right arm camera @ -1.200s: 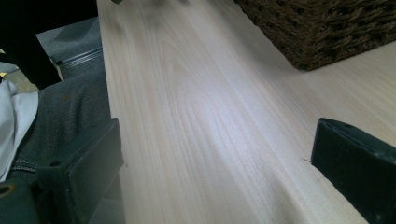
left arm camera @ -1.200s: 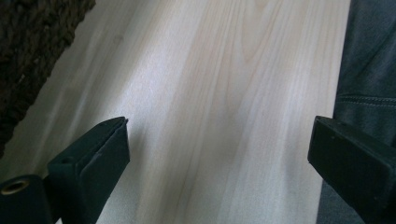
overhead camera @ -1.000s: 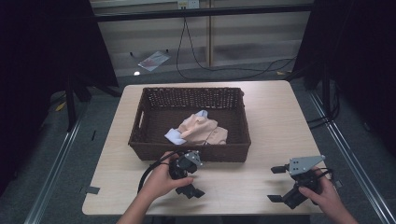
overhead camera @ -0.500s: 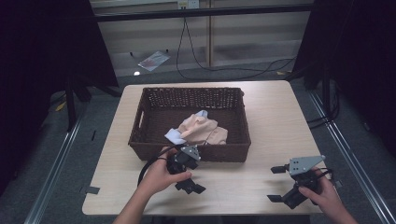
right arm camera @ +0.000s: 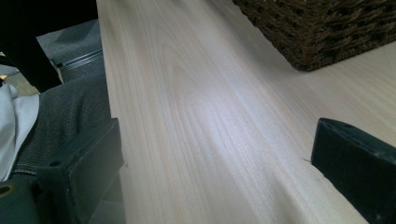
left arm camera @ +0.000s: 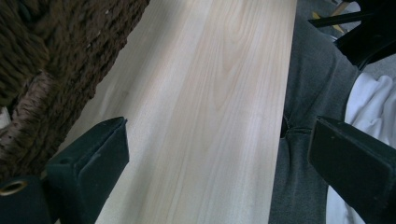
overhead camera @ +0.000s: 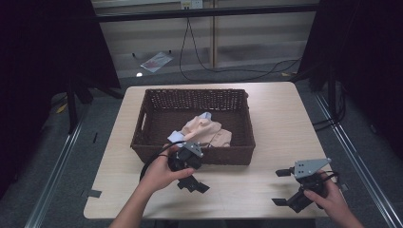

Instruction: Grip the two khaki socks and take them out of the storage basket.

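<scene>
At the centre of the high view, a light wooden table (overhead camera: 266,190) carries a dark brown woven wicker basket (overhead camera: 237,154), rectangular, with a handle slot in its left wall. Inside the basket, toward its front wall, lies a crumpled peach-coloured cloth (overhead camera: 205,130) with pale blue-white patches at its top and left edges; it rests on the basket floor, bunched rather than folded. The left gripper (overhead camera: 192,175), held in the person's left hand (overhead camera: 159,173), sits just before the basket's front wall, above the tabletop; its jaws stand wide apart, grasping nothing, with bare wood between them in the left gripper view. The right gripper (overhead camera: 284,186), held in the right hand (overhead camera: 328,199) near the table's front right corner, well apart from the basket, likewise has its jaws spread and empty.
</scene>
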{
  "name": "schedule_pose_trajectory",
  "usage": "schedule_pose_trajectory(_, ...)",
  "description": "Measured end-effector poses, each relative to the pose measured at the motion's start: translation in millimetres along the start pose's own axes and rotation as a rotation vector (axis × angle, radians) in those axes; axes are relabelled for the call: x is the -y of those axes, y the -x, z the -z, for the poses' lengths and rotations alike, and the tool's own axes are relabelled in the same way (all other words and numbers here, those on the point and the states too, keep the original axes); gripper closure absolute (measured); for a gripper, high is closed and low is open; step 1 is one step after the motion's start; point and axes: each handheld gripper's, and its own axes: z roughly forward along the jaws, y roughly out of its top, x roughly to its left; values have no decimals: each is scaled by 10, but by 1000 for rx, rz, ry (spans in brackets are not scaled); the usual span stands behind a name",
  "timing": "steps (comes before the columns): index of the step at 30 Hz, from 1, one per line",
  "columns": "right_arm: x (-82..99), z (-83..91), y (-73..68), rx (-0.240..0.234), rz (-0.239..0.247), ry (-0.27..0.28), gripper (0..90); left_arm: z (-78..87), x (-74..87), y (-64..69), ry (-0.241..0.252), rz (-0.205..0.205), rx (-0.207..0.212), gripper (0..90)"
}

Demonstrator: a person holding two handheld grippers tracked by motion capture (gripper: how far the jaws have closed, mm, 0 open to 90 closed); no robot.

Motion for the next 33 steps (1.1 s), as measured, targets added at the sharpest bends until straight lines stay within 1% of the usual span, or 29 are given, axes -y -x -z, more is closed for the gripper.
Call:
schedule_pose_trajectory(1, 0, 0, 0, 0, 0, 0, 15, 0, 0, 0, 0, 0, 0, 53)
schedule_pose_trajectory(2, 1, 1, -1, 0, 0, -1, 15, 34, -21, -5, -5, -4, 1, 52)
schedule_pose_trajectory(3, 1, 1, 0, 0, 2, -1, 15, 47, -31, -1, 3, 3, -1, 53)
schedule_pose_trajectory(6, 1, -1, 1, -1, 3, -1, 15, 89, -59, -12, 2, -1, 1, 53)
schedule_pose_trajectory(7, 1, -4, 1, 1, 5, -2, 15, 124, -88, -14, 0, -4, -4, 53)
schedule_pose_trajectory(9, 0, -5, 0, 1, 3, -2, 15, 139, -103, -13, 4, -1, -6, 53)
schedule_pose_trajectory(10, 0, -5, 3, -3, 5, 1, 15, 155, -120, -13, 11, -2, -11, 52)
schedule_pose_trajectory(11, 0, -5, 3, -3, 5, 1, 15, 170, -135, -17, 13, 1, 0, 52)
schedule_pose_trajectory(12, 1, -5, 3, -2, 5, 0, 15, 201, -167, -29, 26, 3, -2, 52)
schedule_pose_trajectory(14, 1, -4, 1, 1, 5, -2, 15, 221, -186, -35, 27, 6, -1, 52)
schedule_pose_trajectory(17, 1, -5, 1, 1, 3, -2, 15, 288, -259, -60, 45, 13, 0, 52)
schedule_pose_trajectory(19, 1, -4, 1, 1, 3, -2, 15, 303, -276, -62, 45, 15, -3, 52)
schedule_pose_trajectory(21, 1, -2, 2, -1, 5, 0, 15, 326, -308, -66, 56, 13, -9, 52)
schedule_pose_trajectory(22, 1, -2, 2, -1, 5, -1, 15, 333, -322, -66, 61, 20, -4, 52)
schedule_pose_trajectory(26, 1, -1, 0, -3, 4, 0, 15, 368, -360, -103, 60, 23, -5, 52)
schedule_pose_trajectory(29, 1, -1, 1, -2, 4, 0, 15, 405, -387, -143, 71, 26, 1, 52)
schedule_pose_trajectory(30, 2, -2, 1, -2, 5, 1, 15, 414, -394, -150, 79, 33, -1, 52)
schedule_pose_trajectory(33, 1, -6, 0, 0, 5, -1, 15, 447, -423, -188, 78, 41, -10, 52)
